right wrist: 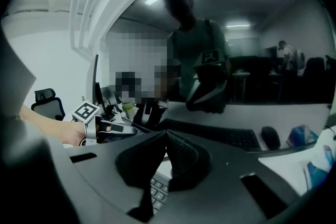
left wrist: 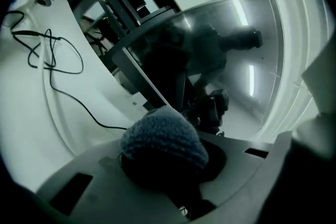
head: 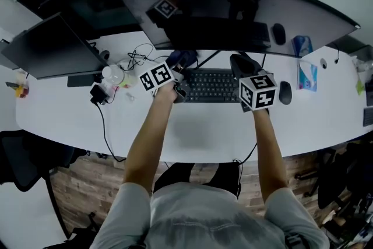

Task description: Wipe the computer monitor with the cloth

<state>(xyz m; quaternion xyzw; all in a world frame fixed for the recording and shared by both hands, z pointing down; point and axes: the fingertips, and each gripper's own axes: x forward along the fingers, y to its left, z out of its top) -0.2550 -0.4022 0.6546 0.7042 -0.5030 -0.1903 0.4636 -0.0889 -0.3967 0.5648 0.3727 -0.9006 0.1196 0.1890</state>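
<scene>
The wide curved monitor (head: 233, 9) stands dark at the back of the white desk (head: 192, 125). My left gripper (head: 179, 64) is shut on a bunched blue-grey cloth (head: 185, 57), just in front of the screen's lower edge near the stand. In the left gripper view the cloth (left wrist: 164, 140) bulges out between the jaws, with the monitor (left wrist: 220, 60) close ahead. My right gripper (head: 240, 62) hovers over the keyboard (head: 210, 86), shut and empty. In the right gripper view its pads (right wrist: 176, 152) meet with nothing between them, facing the monitor (right wrist: 252, 34).
A mouse (head: 285, 92) lies right of the keyboard, and a blue packet (head: 307, 76) beyond it. Loose cables (head: 137, 58) and a white cup (head: 112, 74) sit left of my left gripper. A second, smaller monitor (head: 49, 46) stands at the far left.
</scene>
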